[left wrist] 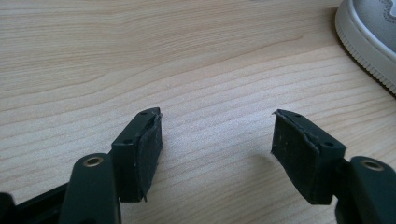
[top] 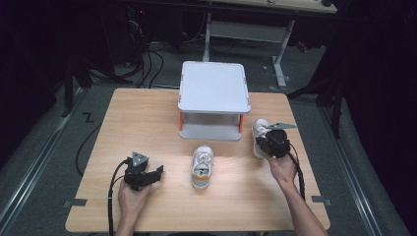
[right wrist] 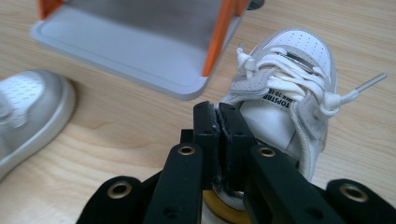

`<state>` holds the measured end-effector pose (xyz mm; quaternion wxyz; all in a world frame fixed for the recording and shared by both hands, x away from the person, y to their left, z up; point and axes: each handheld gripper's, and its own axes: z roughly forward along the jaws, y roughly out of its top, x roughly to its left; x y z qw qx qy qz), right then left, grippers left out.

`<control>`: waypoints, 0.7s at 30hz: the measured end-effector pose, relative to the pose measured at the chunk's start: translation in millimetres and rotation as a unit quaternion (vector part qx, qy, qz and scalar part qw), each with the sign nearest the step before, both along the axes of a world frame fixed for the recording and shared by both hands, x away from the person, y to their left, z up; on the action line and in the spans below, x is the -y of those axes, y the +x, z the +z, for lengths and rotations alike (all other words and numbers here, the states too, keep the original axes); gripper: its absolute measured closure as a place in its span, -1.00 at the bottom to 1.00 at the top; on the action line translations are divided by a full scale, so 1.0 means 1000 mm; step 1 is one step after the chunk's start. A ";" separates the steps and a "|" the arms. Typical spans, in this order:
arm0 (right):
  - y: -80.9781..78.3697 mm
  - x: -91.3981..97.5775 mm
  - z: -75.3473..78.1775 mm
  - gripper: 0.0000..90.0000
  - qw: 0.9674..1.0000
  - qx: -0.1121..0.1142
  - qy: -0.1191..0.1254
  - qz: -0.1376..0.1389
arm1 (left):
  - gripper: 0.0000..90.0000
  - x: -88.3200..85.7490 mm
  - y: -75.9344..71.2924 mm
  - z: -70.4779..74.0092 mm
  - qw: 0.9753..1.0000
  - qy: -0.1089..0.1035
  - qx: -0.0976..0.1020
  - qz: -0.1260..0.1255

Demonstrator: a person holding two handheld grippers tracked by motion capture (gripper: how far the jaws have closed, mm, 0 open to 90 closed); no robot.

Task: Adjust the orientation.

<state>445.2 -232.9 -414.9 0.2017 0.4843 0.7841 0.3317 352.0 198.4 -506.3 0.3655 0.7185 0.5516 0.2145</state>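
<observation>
A white lace-up shoe (top: 259,129) lies at the right of the table beside the shelf's leg. My right gripper (top: 263,140) is shut on its heel collar; in the right gripper view the jaws (right wrist: 219,117) pinch together over the shoe (right wrist: 289,93), with the yellow insole just under them. A second white shoe (top: 202,166) with a tan heel lies in the middle of the table, toe towards the shelf. My left gripper (top: 158,171) rests at the front left with its jaws apart. In the left gripper view (left wrist: 217,140) bare wood lies between them, and that shoe's sole (left wrist: 369,32) shows top right.
A grey two-level shelf (top: 214,86) with orange posts stands at the back middle of the wooden table (top: 147,113); its lower board (right wrist: 116,46) lies close to both shoes. Dark floor, cables and another desk's legs lie beyond the table.
</observation>
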 end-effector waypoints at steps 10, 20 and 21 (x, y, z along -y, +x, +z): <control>-0.036 -0.005 0.006 0.94 0.999 0.010 0.019 0.030 | -0.25 0.000 0.000 0.000 1.000 -0.001 -0.001 0.000; -0.075 -0.023 -0.003 0.94 0.998 0.011 0.028 0.062 | -0.25 0.000 0.000 0.000 1.000 0.001 0.000 0.000; -0.077 -0.025 -0.004 0.94 0.997 0.010 0.029 0.064 | -0.25 0.000 0.000 0.000 1.000 0.001 0.001 0.001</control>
